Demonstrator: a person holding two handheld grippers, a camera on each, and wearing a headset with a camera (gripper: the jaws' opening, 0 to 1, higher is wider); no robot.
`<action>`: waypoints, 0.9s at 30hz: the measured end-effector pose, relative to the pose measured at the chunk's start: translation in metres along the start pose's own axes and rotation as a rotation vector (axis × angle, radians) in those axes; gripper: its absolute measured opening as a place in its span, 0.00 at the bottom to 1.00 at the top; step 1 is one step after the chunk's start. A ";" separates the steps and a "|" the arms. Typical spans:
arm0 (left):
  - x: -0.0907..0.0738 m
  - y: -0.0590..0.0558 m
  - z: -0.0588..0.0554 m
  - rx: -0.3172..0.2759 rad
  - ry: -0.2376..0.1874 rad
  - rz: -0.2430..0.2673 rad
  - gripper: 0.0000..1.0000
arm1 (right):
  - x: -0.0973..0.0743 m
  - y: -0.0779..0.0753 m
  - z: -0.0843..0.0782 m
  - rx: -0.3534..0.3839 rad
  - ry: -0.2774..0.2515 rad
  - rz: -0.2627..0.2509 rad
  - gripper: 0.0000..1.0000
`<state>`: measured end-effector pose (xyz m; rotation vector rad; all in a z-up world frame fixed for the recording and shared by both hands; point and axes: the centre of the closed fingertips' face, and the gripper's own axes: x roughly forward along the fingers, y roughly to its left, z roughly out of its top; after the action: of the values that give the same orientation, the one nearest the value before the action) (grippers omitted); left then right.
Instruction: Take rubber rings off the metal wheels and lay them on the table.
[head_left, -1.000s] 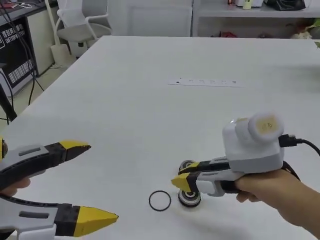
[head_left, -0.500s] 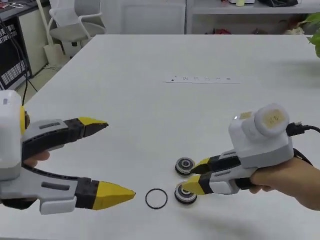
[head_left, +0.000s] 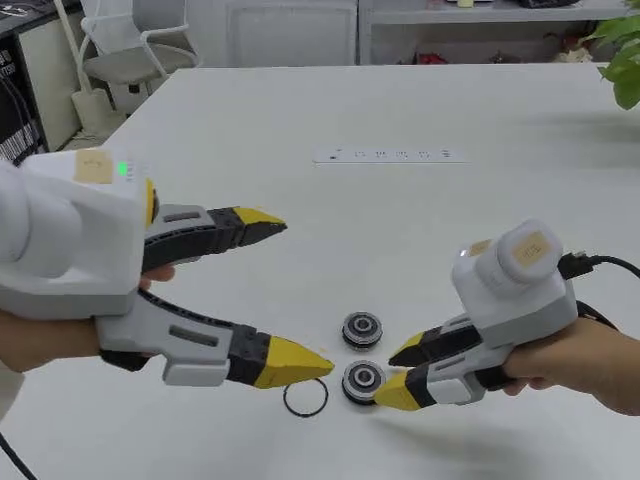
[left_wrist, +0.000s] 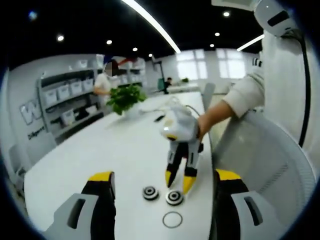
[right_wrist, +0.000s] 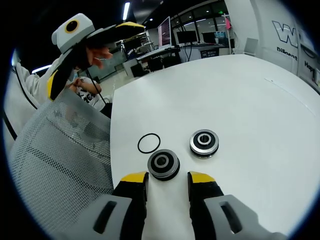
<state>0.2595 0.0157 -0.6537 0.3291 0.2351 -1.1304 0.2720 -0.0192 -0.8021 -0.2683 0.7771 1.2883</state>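
Note:
Two small metal wheels lie on the white table: a far wheel (head_left: 362, 328) (right_wrist: 204, 142) (left_wrist: 150, 193) and a near wheel (head_left: 360, 381) (right_wrist: 163, 164) (left_wrist: 174, 197) with a darker outer band. A loose black rubber ring (head_left: 305, 397) (right_wrist: 149, 143) (left_wrist: 172, 219) lies flat beside the near wheel. My right gripper (head_left: 397, 375) (right_wrist: 167, 179) is open by a narrow gap, its yellow tips just short of the near wheel and holding nothing. My left gripper (head_left: 290, 292) (left_wrist: 164, 176) is open wide and empty, left of the wheels, its lower tip above the ring.
A white power strip (head_left: 388, 155) lies flat farther back on the table (head_left: 450, 230). An office chair (head_left: 130, 50) stands beyond the far left corner, and a plant (head_left: 620, 60) at the right edge. A mesh chair back (right_wrist: 60, 160) is close by the table's near edge.
My left gripper has come in from the left, close to the ring and wheels. My right gripper's tips have drawn back off the wheels to just beside the near one. The camera shifted too.

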 end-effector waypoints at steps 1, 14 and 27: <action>0.004 0.000 0.000 -0.003 -0.003 -0.004 0.82 | 0.000 0.000 0.000 -0.003 -0.001 0.000 0.28; 0.045 0.001 -0.024 -0.031 -0.007 -0.043 0.70 | 0.001 0.002 0.002 -0.040 -0.019 0.010 0.25; 0.064 -0.002 -0.080 -0.098 0.074 -0.050 0.43 | 0.005 0.004 -0.004 -0.081 0.002 0.020 0.21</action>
<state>0.2822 -0.0096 -0.7507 0.2797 0.3644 -1.1528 0.2668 -0.0165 -0.8076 -0.3275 0.7318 1.3408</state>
